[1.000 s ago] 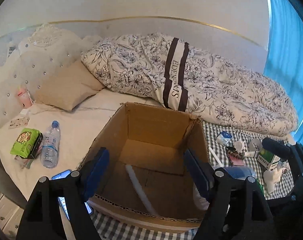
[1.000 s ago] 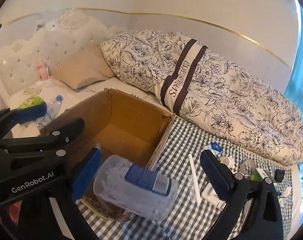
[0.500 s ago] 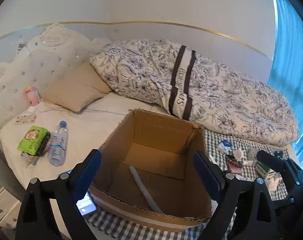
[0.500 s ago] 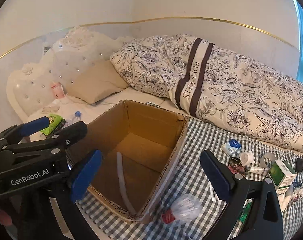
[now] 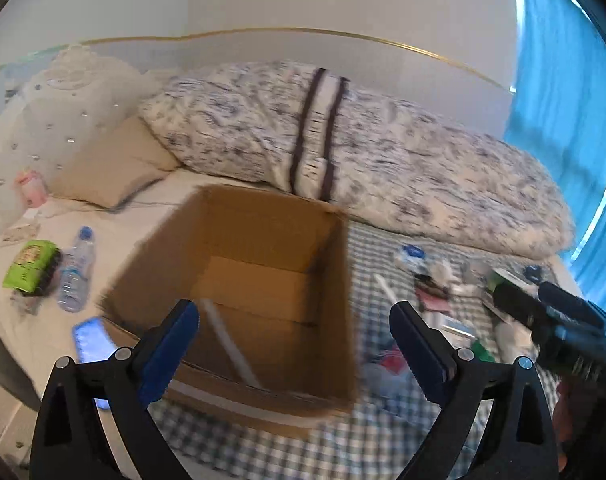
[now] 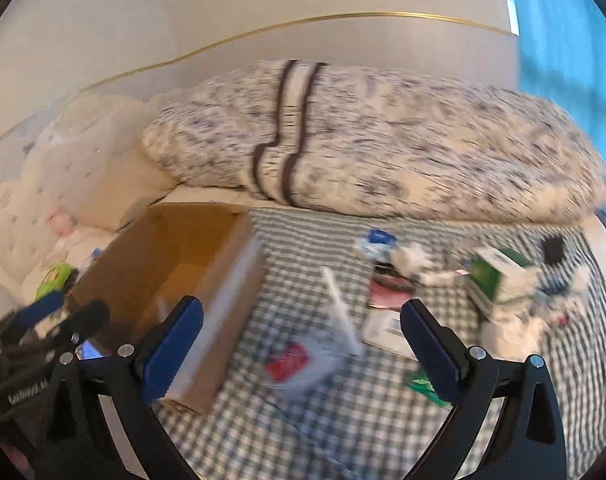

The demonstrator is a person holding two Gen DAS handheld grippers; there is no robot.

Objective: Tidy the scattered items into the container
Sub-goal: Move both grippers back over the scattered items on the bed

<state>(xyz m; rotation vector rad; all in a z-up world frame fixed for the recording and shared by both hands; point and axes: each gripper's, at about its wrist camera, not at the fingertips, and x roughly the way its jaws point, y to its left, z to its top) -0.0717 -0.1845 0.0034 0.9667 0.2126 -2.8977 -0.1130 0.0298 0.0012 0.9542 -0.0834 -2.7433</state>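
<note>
Both tools hang spread and empty: the left tool (image 5: 291, 344) low over the box (image 5: 239, 280), the right tool (image 6: 303, 338) over a clear bottle (image 6: 311, 356) lying outside, likely next.

You face bed: tufted white headboard (image 5: 43, 128), floral duvet (image 5: 383, 168), beige pillow (image 5: 111, 164), gold-trimmed wall (image 5: 263, 0), blue curtain (image 5: 563, 100) right.

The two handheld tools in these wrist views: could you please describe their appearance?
Both look alike. The left tool and right tool each have two matte black plastic arms that spread into a V, tipped with blue rectangular pads and dotted with silver screws. In the right wrist view, the left tool's black body carries blurred white lettering. No cables or sleeves are visible.
</note>
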